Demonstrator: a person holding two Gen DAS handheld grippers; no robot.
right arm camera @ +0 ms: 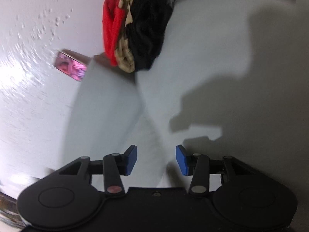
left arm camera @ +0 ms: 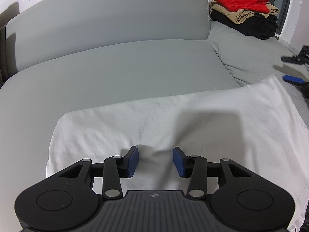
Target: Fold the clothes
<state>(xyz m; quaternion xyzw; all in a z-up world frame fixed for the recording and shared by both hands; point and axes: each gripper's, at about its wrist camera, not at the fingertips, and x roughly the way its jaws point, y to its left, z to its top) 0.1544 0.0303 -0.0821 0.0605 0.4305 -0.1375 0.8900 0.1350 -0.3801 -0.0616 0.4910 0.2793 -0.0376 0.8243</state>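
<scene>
1. Left wrist view: the white garment lies spread flat on the grey sofa seat, filling the frame from 3 to 9 o'clock in the lower half. Its far edge runs straight and looks doubled over, so judged partly folded.

2. The left claw hangs low over the garment's near middle, pointing steeply down. Jaws partly apart; a soft ridge of cloth rises between the blue pads but neither pad presses on it. No grip.

3. The right claw shows in its own view with jaws partly apart and nothing between them, only sofa beneath. That view is rolled and blurred, so it cannot be told how near it is to the garment. In the left view it sits at 3 o'clock, just off the garment's right edge.

4. A stack of folded clothes, red on tan on black, sits on the sofa's far end at 1 o'clock, well apart from the white garment. Judged the finished pile, kept clear so the working area stays free.

5. Judgement: both claws empty, so a re-grip stage between folds. Next move likely calls for pinching the garment's edges; thin cloth may slip or bunch
</scene>
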